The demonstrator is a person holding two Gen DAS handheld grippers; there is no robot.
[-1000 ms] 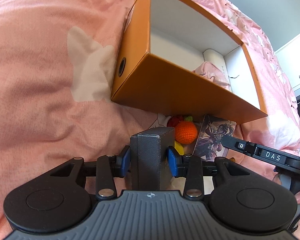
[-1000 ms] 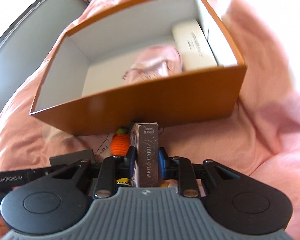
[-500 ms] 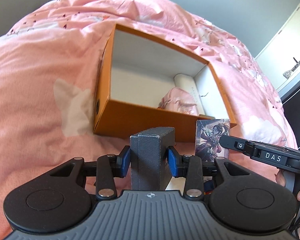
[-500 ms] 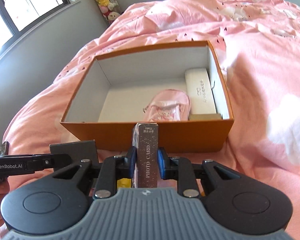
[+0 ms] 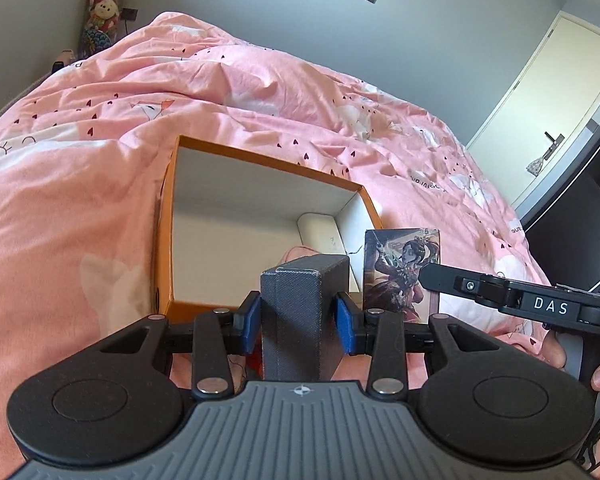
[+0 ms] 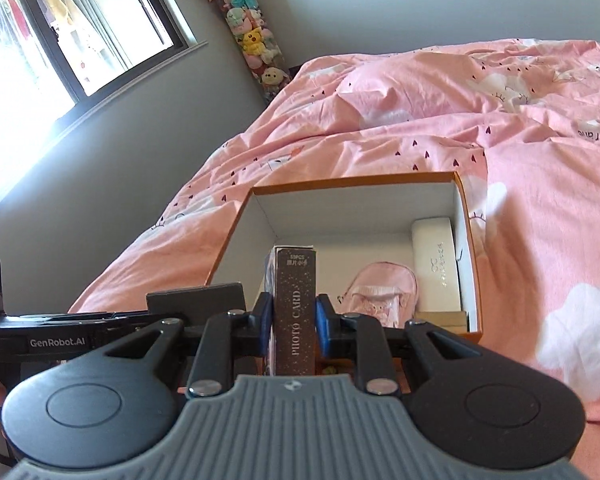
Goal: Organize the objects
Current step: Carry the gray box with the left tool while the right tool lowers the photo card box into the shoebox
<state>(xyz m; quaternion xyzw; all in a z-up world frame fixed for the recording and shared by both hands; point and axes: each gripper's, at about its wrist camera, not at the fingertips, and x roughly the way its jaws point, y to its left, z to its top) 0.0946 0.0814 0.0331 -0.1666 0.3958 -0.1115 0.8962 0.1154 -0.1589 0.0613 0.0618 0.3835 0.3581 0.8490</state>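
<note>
Tongs [image 5: 299, 316] higher over box [image 5: 164, 240] now

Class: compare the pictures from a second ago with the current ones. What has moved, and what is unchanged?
Both tongs have risen with their loads: the orange box, close and large before, now sits lower and smaller. Left tongs remain shut on the grey case, right tongs on the photo card pack. The box's contents lie as before.

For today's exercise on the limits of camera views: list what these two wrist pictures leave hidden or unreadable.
- Left wrist view: the orange box floor, near part, behind the grey case in the left gripper.
- Right wrist view: the pink pouch, lower part, behind the right gripper.
- Right wrist view: the print on the white case, too small.
</note>
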